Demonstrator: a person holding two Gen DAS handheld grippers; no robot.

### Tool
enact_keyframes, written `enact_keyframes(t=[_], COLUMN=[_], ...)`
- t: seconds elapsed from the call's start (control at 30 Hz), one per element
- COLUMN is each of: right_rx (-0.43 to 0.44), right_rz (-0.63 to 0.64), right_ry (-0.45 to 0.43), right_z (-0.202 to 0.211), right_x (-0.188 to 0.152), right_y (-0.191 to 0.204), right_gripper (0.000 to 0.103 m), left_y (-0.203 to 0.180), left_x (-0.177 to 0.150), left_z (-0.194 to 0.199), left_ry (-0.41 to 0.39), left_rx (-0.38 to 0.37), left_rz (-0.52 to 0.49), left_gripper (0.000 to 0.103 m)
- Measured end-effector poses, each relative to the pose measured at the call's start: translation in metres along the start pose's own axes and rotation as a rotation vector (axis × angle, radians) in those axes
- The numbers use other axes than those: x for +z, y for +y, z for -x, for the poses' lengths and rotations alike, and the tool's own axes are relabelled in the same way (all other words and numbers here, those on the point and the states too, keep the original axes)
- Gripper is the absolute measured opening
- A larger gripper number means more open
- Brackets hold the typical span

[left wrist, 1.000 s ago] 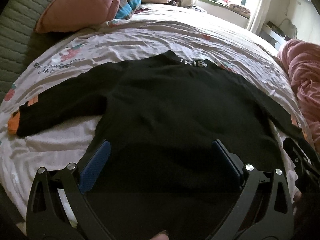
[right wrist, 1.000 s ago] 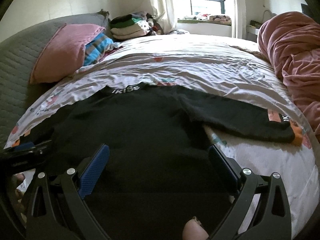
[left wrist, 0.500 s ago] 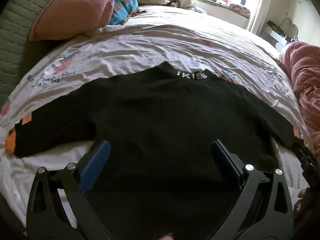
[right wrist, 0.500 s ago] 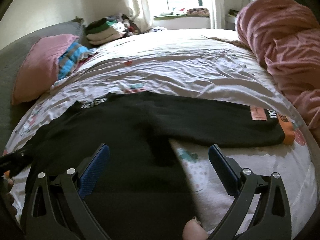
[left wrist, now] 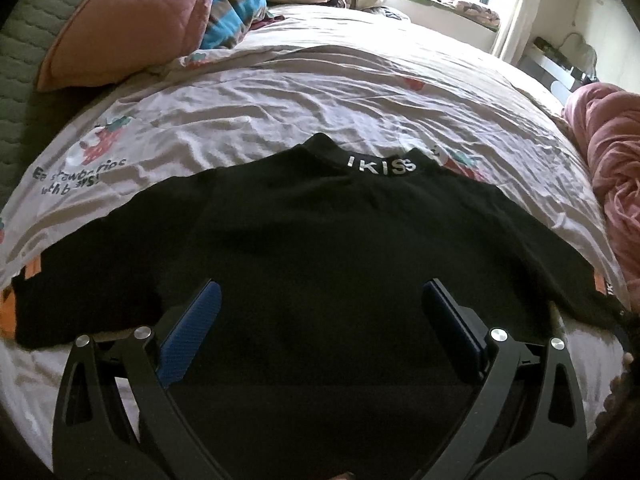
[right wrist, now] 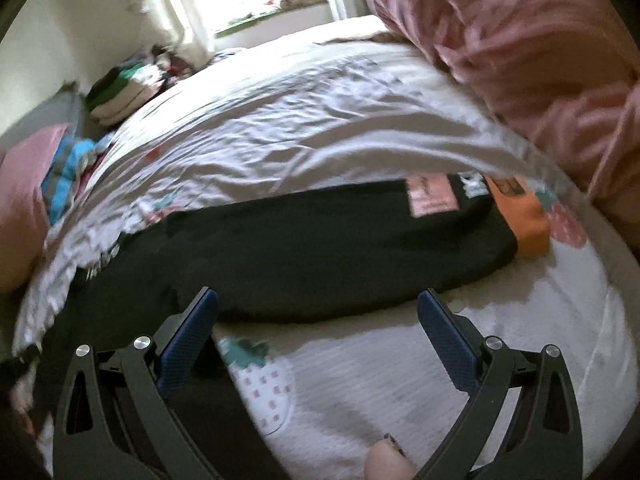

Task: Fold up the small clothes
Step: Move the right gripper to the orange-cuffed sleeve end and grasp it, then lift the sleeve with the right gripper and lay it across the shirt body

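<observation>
A small black long-sleeved top (left wrist: 320, 240) lies flat on the bed, collar with white "IKISS" lettering (left wrist: 380, 166) at the far side, both sleeves spread out. My left gripper (left wrist: 320, 304) is open and empty above the top's lower body. My right gripper (right wrist: 318, 308) is open and empty, hovering just short of the right sleeve (right wrist: 340, 240). That sleeve ends in an orange cuff (right wrist: 520, 216) with a pink patch (right wrist: 432, 196). The right wrist view is blurred.
The bed sheet (left wrist: 300, 92) is pale and wrinkled with strawberry prints. A pink pillow (left wrist: 132, 20) and striped folded clothes (left wrist: 236, 16) sit at the far left. A pink duvet (right wrist: 540, 60) is bunched on the right. A clothes pile (right wrist: 124, 92) lies by the window.
My right gripper has swung right, from over the top's body to the right sleeve and cuff. My left gripper has drawn back slightly, showing more of the top. Both stayed open.
</observation>
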State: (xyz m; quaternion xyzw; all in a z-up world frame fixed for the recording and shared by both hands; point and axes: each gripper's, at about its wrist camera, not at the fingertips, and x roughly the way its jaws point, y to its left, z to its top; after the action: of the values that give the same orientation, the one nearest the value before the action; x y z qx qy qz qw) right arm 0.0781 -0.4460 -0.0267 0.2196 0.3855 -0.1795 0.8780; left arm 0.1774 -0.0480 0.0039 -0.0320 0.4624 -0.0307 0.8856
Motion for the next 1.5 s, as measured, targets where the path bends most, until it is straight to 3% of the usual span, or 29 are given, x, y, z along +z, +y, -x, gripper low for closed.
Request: enact_keyframes(t=[0.33,0.5,0.83,0.9,0.93,1.0,1.07,1.2,1.5], right_rx=[-0.127,-0.097,0.018,0.018,0.017,0.038,0.058,0.097,0.154], right_rz=[-0.116,-0.222,-0.339,-0.362,-0.378,-0.429,-0.451,-0.385,-0.181], right_ry=[0.001,0.07,0.011,-0.021,-0.032,-0.057,-0.072,-0.113,-0.214], right_z=[-0.02,-0.043,-0.062,-0.064,-0.065,-0.065,-0.064,-0.049,-0.001], right_x=[0.013,0.014,0.031,0.036,0.036,0.037,0.036,0.04,0.059], right_y=[-0.052,-0.081,-0.108,-0.113,-0.116,-0.126,-0.132,-0.12,-0.049], right_gripper=[0.099,0.099,0.095,0.073,0.067,0.042,0.026,0.015,0.009], left_y=[0.006,0.014,0.048,0.053,0.056,0.06,0.063,0.063,0.063], left_x=[0.02,0.015,0.013,0.014,0.014,0.016,0.017,0.019,0.026], left_z=[-0.025,-0.039,-0.057,-0.056,-0.055,-0.052,-0.046,-0.038,-0.026], left_ry=[0.011,0.017,0.041,0.038,0.039,0.041,0.032,0.025,0.015], left_rx=[-0.006,0.024,0.066,0.064,0.064,0.051,0.038,0.008,-0.056], left_rz=[0.006,-0.007,0.049,0.063,0.077,0.096,0.105,0.114,0.126], left_gripper=[0.094,0.094,0.094,0.094,0.094,0.094,0.094,0.094,0.094])
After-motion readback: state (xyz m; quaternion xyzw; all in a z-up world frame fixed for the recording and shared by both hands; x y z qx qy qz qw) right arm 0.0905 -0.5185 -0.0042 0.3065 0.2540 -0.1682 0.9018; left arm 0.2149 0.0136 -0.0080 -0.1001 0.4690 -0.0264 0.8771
